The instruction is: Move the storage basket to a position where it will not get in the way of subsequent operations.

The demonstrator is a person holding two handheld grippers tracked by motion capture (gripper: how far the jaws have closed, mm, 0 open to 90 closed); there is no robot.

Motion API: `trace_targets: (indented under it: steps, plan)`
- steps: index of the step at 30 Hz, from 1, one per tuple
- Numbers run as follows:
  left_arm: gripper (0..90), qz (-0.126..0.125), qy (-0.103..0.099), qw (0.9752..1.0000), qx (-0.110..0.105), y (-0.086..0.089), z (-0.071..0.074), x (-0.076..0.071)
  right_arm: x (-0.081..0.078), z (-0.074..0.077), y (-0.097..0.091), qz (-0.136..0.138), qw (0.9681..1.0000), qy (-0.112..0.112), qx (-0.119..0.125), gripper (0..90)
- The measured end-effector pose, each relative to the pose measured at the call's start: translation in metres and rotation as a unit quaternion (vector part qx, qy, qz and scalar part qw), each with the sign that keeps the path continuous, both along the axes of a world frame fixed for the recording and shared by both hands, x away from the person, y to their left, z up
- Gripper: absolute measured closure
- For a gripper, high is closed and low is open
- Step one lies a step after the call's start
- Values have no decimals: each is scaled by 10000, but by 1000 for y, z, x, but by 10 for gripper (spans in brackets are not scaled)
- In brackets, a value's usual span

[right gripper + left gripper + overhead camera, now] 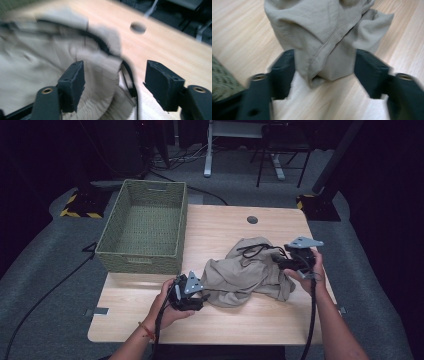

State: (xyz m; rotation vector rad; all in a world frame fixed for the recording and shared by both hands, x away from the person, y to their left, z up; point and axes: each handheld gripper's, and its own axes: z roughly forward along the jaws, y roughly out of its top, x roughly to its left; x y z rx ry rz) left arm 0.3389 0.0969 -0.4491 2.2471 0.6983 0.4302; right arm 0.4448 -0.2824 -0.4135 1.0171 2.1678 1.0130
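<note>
On the desk (210,227), right of the basket (142,227), lay the crumpled shorts (247,275). Both the left gripper (200,300) and right gripper (280,262) stood released; a shallow regrasp might snag only the drawstring (252,251).

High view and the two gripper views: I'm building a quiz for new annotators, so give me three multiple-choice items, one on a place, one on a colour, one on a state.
1. Where does the woven basket stand?
A. on the table's far left part
B. on the floor
C. on top of the garment

2. What colour is the crumpled garment?
A. red
B. beige
C. dark blue

3. How do the left tool's jaws stand?
A. apart, with cloth between them
B. shut tight on the basket rim
C. shut on the drawstring

Answers: 1 A, the high view shows it on the wooden table, far left. 2 B, the cloth is beige in all views. 3 A, the left gripper view shows a gap beside each jaw.
</note>
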Motion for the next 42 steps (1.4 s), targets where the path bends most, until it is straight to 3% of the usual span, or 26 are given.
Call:
trace_targets:
  steps: [4,7,9,11,13,17,20,24,28,30,32,34,36,39,42]
  plan:
    - [275,73,165,9998,-60,-10,-8,1,-26,22,-18,62,9987,-274,430,301]
    - [251,52,127,9999,8,-18,-15,-1,-51,22,-15,429,9983,-313,249,314]
    - [248,56,-30,9999,124,-24,-16,-5,-67,10,-8,842,9963,-189,13,320]
    - [246,-95,-208,9997,20,-30,-11,-12,-73,-5,-4,959,9954,21,-39,323]
    - [246,-286,-199,9992,-173,-33,-5,-17,-73,-19,-5,1003,9948,171,-22,321]
    - [283,-659,-243,9973,-212,-44,-3,-26,-70,-42,0,1104,9924,464,-276,333]
    - [349,-890,-99,9959,-142,-59,-12,-27,-70,-49,1,967,9942,379,-266,479]
    - [367,-968,-73,9950,236,-76,-21,-23,-65,-53,-2,795,9960,220,-354,669]
    - [474,-775,181,9966,204,-73,-31,-10,-62,-53,-7,754,9964,205,-328,744]
    - [562,-725,249,9967,269,-68,-36,-5,-62,-52,-8,782,9964,147,-290,811]
    - [612,-713,294,9966,299,-63,-39,-1,-62,-50,-8,805,9963,107,-290,822]
    - [664,-724,314,9962,377,-59,-41,1,-61,-49,-7,829,9962,88,-242,741]
    - [720,-754,316,9958,407,-56,-42,4,-59,-47,-5,748,9970,120,-161,504]
    - [738,-780,315,9957,398,-53,-43,5,-54,-45,3,619,9978,245,-7,357]
    - [751,-840,258,9951,442,-53,-44,5,-43,-54,13,442,9973,532,-255,304]
